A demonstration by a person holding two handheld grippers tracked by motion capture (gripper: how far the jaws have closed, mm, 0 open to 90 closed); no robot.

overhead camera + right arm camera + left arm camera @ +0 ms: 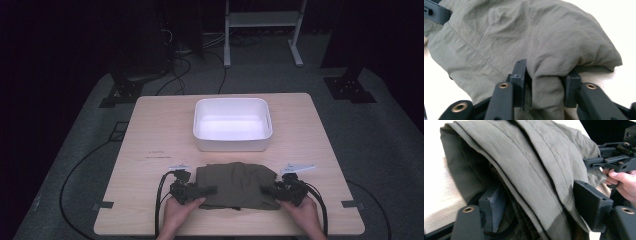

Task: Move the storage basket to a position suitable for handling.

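White bin (233, 124) sits mid-table, past the cloth, open top, inside looks bare white. It is apart from the cloth, a strip of table (150, 135) between them.

Your left tool (194, 192) is on the cloth's (236, 185) left edge. In the left gripper view the jaws stand fairly wide, with a thick stack of folded layers (529, 170) running between them; one pad is tucked under the fold, the other sits outside on top. Looks like a grip on the folded edge, though I can't confirm how hard the pads bear on it.

Your right tool (276, 192) is on the cloth's right edge. In the right gripper view the jaws are nearly together and pinch a bunched fold (546, 90) of fabric between them; fabric bulges over and above the pads. That is a firm hold.

Your hands (181, 212) come in from the bottom edge, one on each tool, cables trailing back on both sides.

Cloth: olive-green, woven, folded into a rough rectangle several layers deep, near the table's front edge, centred between your tools. Stitched seams run along the top layer in the left gripper view. Surface is creased, right end rounded and puffy. Most of it rests on the table; whether the gripped edges are lifted, I can't tell.

Two small white tags (300, 168) lie on the table just behind the tools.
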